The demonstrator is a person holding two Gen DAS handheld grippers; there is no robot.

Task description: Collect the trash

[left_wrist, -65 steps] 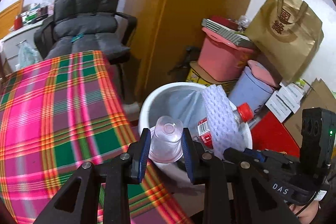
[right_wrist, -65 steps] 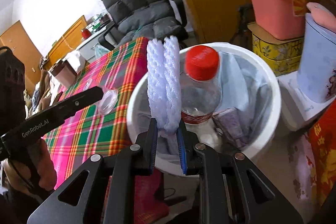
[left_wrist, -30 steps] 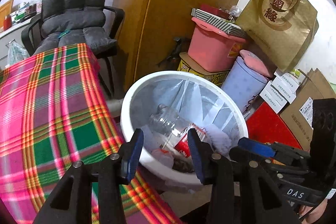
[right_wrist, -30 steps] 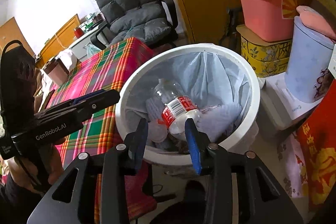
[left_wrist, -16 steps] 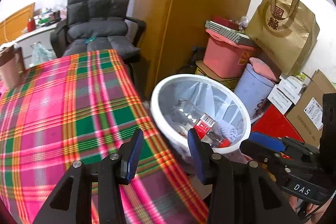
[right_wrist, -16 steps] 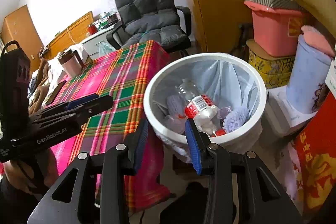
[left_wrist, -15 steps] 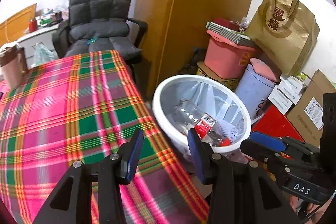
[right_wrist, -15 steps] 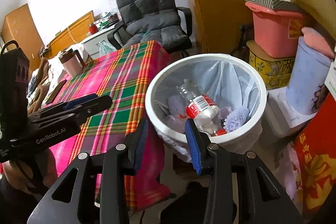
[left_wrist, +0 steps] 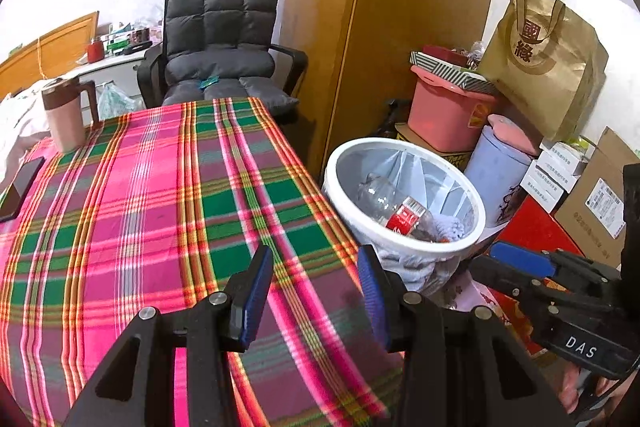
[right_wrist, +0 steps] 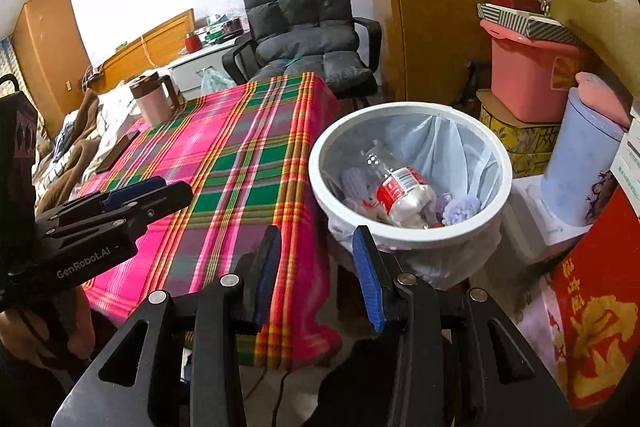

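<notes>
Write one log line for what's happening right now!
left gripper: open, empty | right gripper: open, empty | clear plastic bottle with red label: lying in white round trash bin | plaid tablecloth: no trash seen

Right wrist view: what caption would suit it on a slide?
Open, empty right gripper above a plaid table's edge, beside a white bin holding a plastic bottle.

Left gripper [left_wrist: 316, 283] empty, jaws apart, right gripper [right_wrist: 316, 263] likewise (both tilted downward)
</notes>
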